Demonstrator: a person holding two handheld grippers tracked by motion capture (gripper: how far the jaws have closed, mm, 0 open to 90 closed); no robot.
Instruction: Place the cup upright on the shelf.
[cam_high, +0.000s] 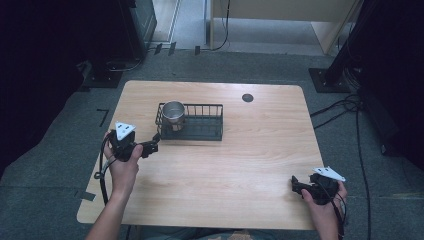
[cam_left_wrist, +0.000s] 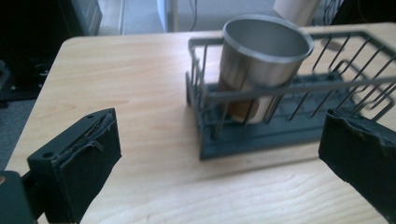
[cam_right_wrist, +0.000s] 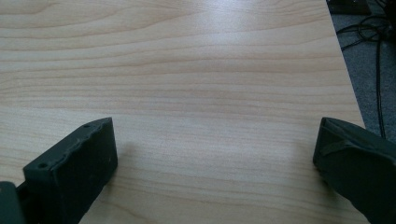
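— Steel, is it, that cup you're pointing at?

— Brushed steel, yes: a round metal cup (cam_left_wrist: 261, 60) with an open mouth, standing upright in the left end of the dark wire basket (cam_left_wrist: 280, 126), the rectangular one with a solid base and thin bars all round. From above I see the same cup (cam_high: 173, 114) in the basket's (cam_high: 200, 131) left end, and the basket sits on the far half of the pale wooden desk (cam_high: 240, 165), a little left of its middle.

— And your left tool?

— My left tool (cam_high: 153, 145) is in my left hand (cam_high: 124, 162), just short of the basket's near left corner and aimed at it. In the left gripper view its two black padded jaws stand wide apart with nothing between them; the cup and basket lie ahead, apart from both jaws.

— The right one?

— My right tool (cam_high: 296, 184) is down at the near right corner of the desk, held in my right hand (cam_high: 322, 200), well apart from the basket. Its jaws are spread wide too, over bare wood grain, gripping nothing.

— Anything else on the desk?

— A small dark round disc (cam_high: 247, 97) near the far edge, right of the basket
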